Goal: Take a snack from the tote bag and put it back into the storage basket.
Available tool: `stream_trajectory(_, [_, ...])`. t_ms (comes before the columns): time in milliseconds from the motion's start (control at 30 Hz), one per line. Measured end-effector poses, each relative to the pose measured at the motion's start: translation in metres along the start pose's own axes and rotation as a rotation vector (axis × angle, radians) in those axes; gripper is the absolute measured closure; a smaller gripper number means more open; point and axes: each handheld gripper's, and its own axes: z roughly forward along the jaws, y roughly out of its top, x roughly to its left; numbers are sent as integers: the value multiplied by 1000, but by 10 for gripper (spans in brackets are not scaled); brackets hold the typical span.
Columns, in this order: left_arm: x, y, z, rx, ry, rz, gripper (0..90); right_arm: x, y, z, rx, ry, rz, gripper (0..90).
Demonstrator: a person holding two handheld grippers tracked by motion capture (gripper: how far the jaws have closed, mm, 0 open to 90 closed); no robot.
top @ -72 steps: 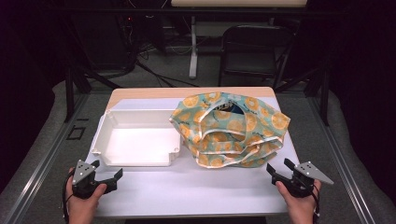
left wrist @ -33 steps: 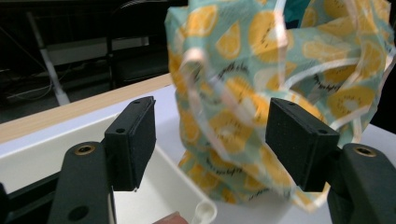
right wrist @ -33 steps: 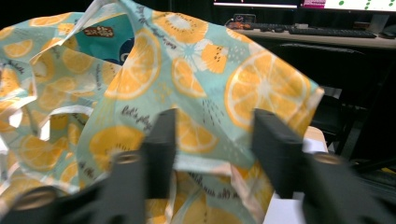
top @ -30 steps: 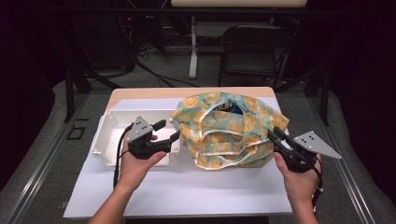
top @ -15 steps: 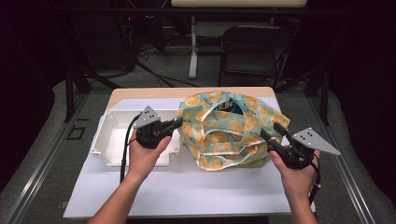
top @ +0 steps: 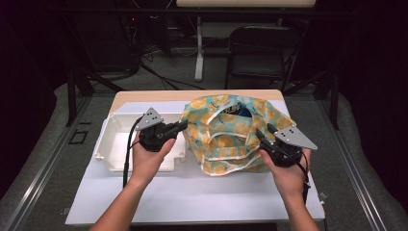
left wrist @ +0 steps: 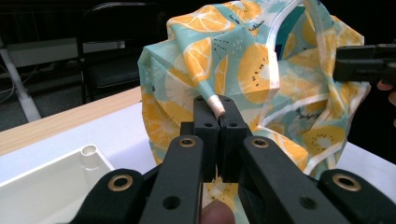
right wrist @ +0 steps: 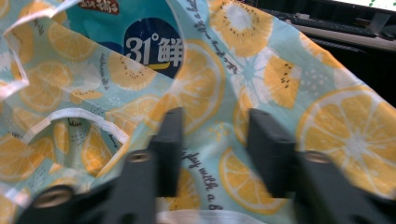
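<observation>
A cloth bag printed with orange slices on teal slumps on the white table top, right of centre. My left gripper is at the bag's left side, shut on its white-trimmed hem. At the bag's right side is my right gripper. Its jaws have just been closing but still stand apart, with the bag's cloth between them. A blue printed packet shows through the bag's mouth. The right gripper also appears across the bag in the left gripper view.
A shallow white plastic tray sits left of the bag, under my left hand. The white sheet covers a wooden table whose far edge is bare. A black chair and desk legs stand beyond.
The left gripper reached the bag's left edge and closed on the hem. The right hand slid left from the table's right side to the bag's right flank.
</observation>
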Motion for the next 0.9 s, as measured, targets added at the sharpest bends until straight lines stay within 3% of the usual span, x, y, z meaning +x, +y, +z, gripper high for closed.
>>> stream_trajectory(100, [0,0,-1,-11,11,-5,890,-4,3,1,16,1,-6,876])
stream_trajectory(133, [0,0,-1,-11,11,-5,890,-5,4,0,12,10,-4,900])
stream_trajectory(333, [3,4,-4,-21,6,-9,868,-8,8,-5,-3,43,-32,900])
stream_trajectory(433, [6,7,-6,-35,21,-29,686,-13,15,-8,-42,38,-24,900])
stream_trajectory(533, [6,8,-7,-45,35,-37,613,-13,19,-7,-46,30,-28,900])
stream_trajectory(600, [1,9,-9,-42,52,-19,501,-14,21,-6,-57,41,-19,900])
stream_trajectory(633, [-2,10,-9,-36,60,6,499,-13,21,-7,-61,61,-3,849])
stream_trajectory(667, [-5,11,-8,-32,63,18,480,-12,21,-7,-70,82,2,710])
stream_trajectory(733, [-7,13,-5,-16,80,38,452,-8,21,-7,-90,84,6,539])
stream_trajectory(833, [-6,15,-2,-18,84,28,456,-2,23,-5,-100,53,12,287])
stream_trajectory(900, [-5,17,1,-17,70,19,485,3,25,2,-63,40,-4,194])
